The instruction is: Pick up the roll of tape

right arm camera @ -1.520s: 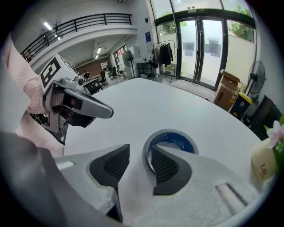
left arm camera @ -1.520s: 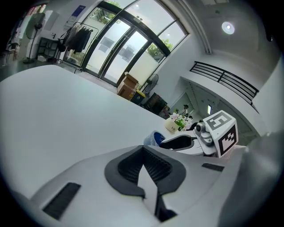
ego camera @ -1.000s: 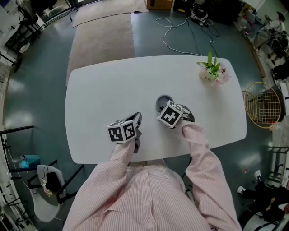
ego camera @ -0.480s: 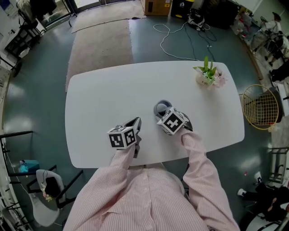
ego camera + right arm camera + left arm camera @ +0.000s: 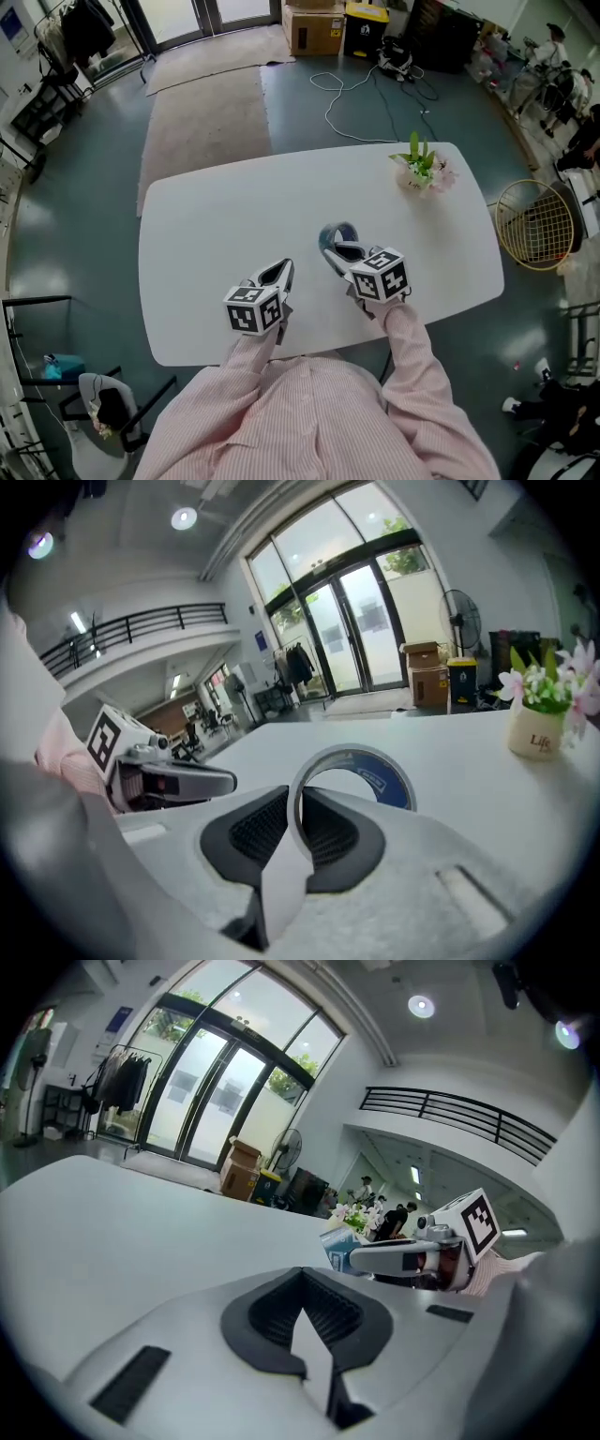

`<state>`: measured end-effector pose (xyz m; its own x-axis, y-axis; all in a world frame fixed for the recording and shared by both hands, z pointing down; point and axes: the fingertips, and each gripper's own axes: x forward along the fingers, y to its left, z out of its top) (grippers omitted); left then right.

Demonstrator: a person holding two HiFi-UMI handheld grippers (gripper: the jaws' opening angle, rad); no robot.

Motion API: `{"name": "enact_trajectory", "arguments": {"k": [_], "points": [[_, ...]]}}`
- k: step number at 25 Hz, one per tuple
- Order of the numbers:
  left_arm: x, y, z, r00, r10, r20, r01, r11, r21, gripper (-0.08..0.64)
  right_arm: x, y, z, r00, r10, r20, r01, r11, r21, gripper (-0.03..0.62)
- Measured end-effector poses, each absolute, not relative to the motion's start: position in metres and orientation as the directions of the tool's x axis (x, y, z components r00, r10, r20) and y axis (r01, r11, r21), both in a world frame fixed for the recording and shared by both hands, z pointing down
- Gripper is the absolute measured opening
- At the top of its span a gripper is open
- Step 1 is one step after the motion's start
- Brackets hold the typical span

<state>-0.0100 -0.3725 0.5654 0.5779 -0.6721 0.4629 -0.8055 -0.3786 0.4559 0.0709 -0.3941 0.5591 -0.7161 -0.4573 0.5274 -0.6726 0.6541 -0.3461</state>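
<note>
The right gripper (image 5: 345, 255), fingers narrowly parted, pinches the wall of the tape (image 5: 333, 236) and holds it on edge above the desk (image 5: 206, 216), close to the near edge. The left gripper (image 5: 279, 273) hovers just to its left, fingers closed on nothing. Bare desk lies left and far; flowers (image 5: 419, 172) stand well apart at the far right. A second earlier the tape lay flat.

Your head camera looked steeply down on the white table (image 5: 206, 216) from above your shoulders. The cameras on your left gripper (image 5: 278, 273) and right gripper (image 5: 335, 251) sat low, close behind their jaws, facing across it; both caught the flower pot (image 5: 536, 733).
</note>
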Motion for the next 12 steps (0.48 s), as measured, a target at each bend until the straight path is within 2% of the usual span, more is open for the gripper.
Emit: {"name": "enact_trajectory", "arguments": {"k": [5,12], "points": [[-0.008,-0.369,0.542,0.588,-0.698,0.409,-0.803,-0.443,0.398,0.000,0.079,-0.391,0.521,-0.747,-0.570,0.343,-0.663,0.596,-0.454,0.051],[-0.008,-0.372,0.509,0.585,-0.740,0.333,-0.807,-0.491,0.327,0.000,0.090,-0.382,0.488,-0.710,-0.676,0.196,-0.668,0.559,-0.491,0.049]]}}
